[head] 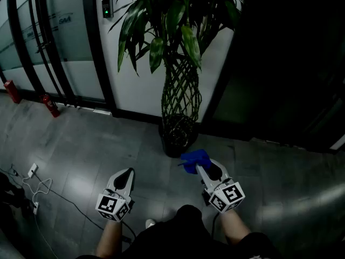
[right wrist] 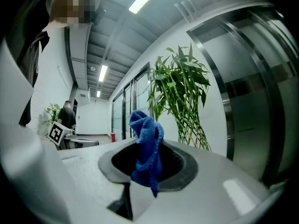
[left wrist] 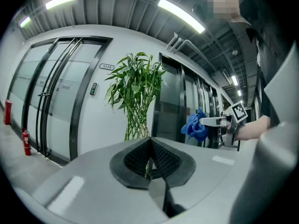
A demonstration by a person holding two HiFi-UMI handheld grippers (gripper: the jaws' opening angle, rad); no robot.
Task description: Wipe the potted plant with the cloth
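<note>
Forearms (head: 110,240) and a dark lap (head: 183,228) filled the bottom edge of the head view, above grey floor (head: 81,139).

Ahead of them the potted plant (head: 180,47) stood against the white wall (head: 143,85), between glass doors (head: 48,31) on the left and a dark panel on the right. Its stems (head: 182,93) rose as an upright woven lattice from a dark pot (head: 177,136) on the floor. The long leaves (head: 191,42) arched out and drooped from the top, high in the frame.

The right gripper (head: 204,169) pointed forward just right of the pot, jaws pinched on a bunched blue cloth (head: 195,159). In the right gripper view the cloth (right wrist: 147,148) stuck up from between the pads, with a tail hanging down. The left gripper (head: 127,173) sat further left, apart from the pot, pads pressed together on nothing.

The coming move turned on one relation — the foliage lay forward, up and slightly left of the cloth-holding right gripper, which was the nearer of the two. The cloth sat level with the pot, so I judged it needed a good lift before it could meet a leaf. Since the blades ran lengthwise downward, a wipe would probably go best along that line, perhaps with the free left gripper steadying a leaf.
</note>
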